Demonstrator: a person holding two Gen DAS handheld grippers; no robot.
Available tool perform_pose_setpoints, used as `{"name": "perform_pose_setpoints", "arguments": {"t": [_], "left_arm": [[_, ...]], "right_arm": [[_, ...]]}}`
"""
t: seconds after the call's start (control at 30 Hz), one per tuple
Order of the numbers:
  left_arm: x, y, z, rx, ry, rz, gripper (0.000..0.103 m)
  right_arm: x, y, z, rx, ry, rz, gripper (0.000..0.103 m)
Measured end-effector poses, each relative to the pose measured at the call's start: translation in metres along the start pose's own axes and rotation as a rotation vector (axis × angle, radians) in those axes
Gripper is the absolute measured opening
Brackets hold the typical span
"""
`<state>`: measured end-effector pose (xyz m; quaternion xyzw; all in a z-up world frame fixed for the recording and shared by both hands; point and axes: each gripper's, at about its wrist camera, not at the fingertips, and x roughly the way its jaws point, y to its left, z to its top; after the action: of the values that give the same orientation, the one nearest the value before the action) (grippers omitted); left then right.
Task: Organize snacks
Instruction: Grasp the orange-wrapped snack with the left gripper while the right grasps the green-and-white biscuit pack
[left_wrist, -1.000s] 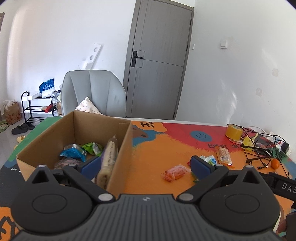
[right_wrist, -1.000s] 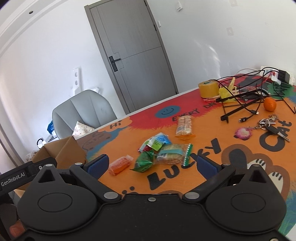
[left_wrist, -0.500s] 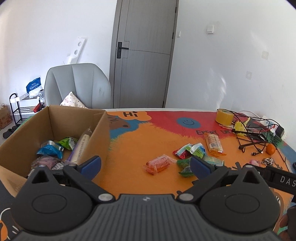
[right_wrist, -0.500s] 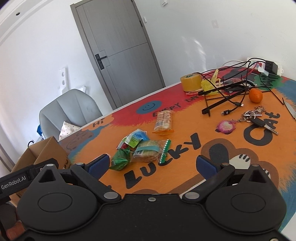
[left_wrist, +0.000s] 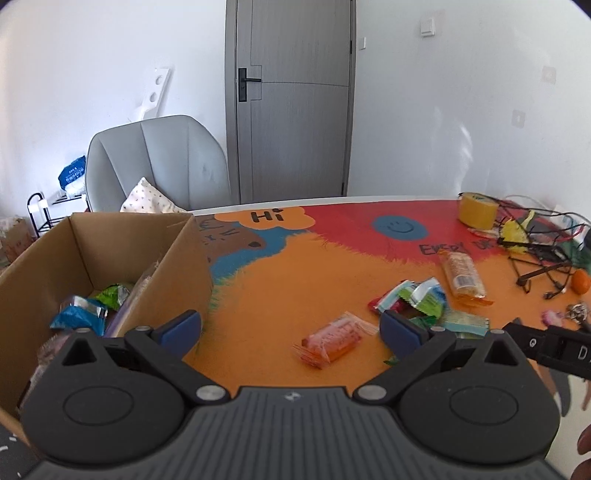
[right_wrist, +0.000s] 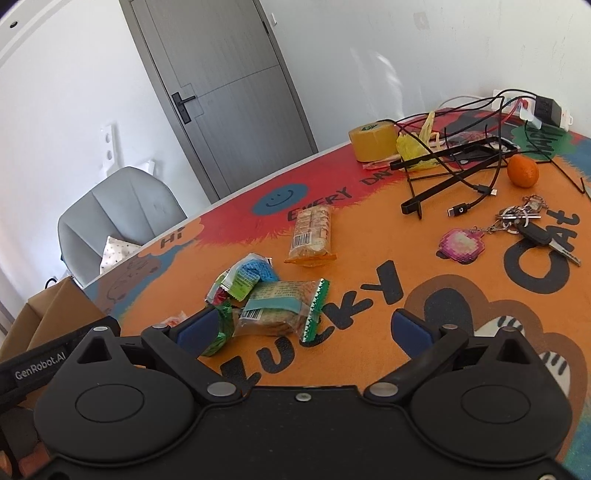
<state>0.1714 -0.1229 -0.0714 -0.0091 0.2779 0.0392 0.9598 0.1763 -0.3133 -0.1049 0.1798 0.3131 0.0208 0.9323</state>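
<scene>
Both claws hang spread wide and empty above the table: the left gripper (left_wrist: 290, 326) and the right gripper (right_wrist: 303, 326). Only the left view looks inside the cardboard box (left_wrist: 184, 258), where several snack packets (left_wrist: 79, 314) lie, with an orange packet (left_wrist: 334, 338) on the mat just ahead. Only the right view shows the keys (right_wrist: 532, 225), well apart from the clustered snack pile (right_wrist: 269, 299).

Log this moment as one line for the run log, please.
left gripper: open, empty | right gripper: open, empty | box: holds some snacks | orange packet, wrapper pile, cracker pack: on mat
</scene>
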Motion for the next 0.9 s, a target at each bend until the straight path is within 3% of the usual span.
{"name": "perform_pose_setpoints", "arguments": {"t": [0.13, 0.3, 0.63, 0.9], "left_arm": [[0.004, -0.003, 0.005, -0.01, -0.001, 0.011, 0.102], [-0.006, -0.013, 0.008, -0.004, -0.05, -0.048, 0.102], [0.022, -0.013, 0.009, -0.014, 0.018, -0.037, 0.101], [0.037, -0.018, 0.006, -0.006, 0.041, -0.032, 0.101]], "right_arm": [[0.012, 0.003, 0.002, -0.009, 0.015, 0.007, 0.101], [0.022, 0.005, 0.005, -0.008, 0.023, 0.009, 0.101], [0.038, 0.014, 0.008, -0.032, 0.042, -0.007, 0.095], [0.045, 0.009, 0.006, -0.048, 0.065, -0.058, 0.064]]}}
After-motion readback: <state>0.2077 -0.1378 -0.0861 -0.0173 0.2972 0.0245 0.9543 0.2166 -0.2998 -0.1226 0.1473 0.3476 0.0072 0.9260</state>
